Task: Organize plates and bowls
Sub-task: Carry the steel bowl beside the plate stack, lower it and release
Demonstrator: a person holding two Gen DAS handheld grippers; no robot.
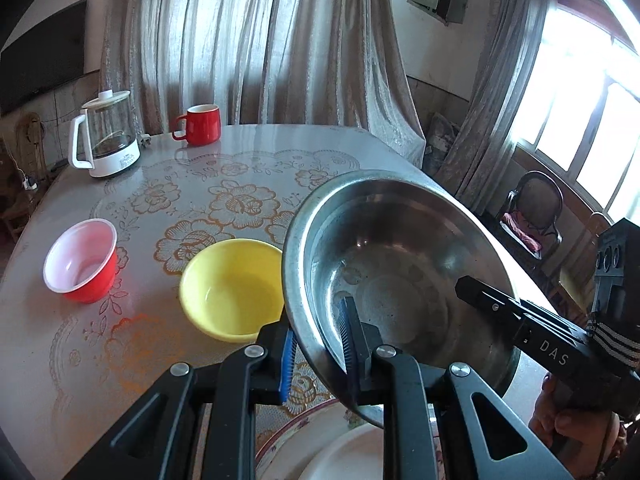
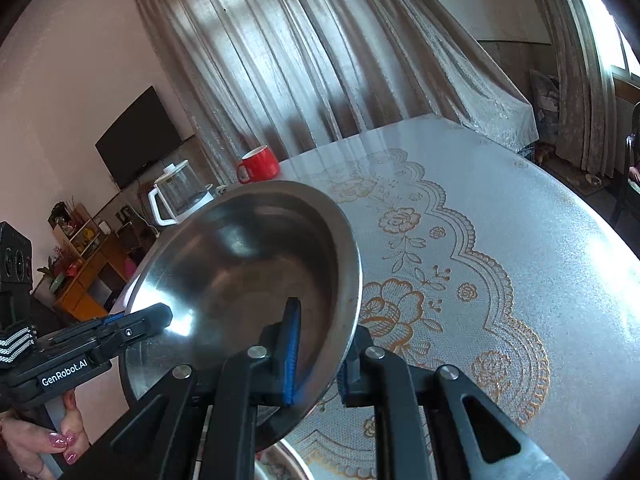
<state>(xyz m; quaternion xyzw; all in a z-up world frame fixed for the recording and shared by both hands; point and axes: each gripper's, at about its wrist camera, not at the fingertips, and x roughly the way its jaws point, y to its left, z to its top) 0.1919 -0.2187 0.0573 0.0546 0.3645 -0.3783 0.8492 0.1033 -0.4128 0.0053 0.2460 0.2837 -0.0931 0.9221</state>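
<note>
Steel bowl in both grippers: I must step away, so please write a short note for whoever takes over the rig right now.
Left gripper: shut on the near-left rim of the steel bowl.
Right gripper: shut on the opposite rim. The bowl is held tilted, clear of the table.
On the table: yellow bowl and red bowl, upright, apart. A plate lies below the grippers.
Red mug and kettle stand at the far edge.
Done: steel bowl picked up.
Left: set it down, then group the bowls and plate.
</note>
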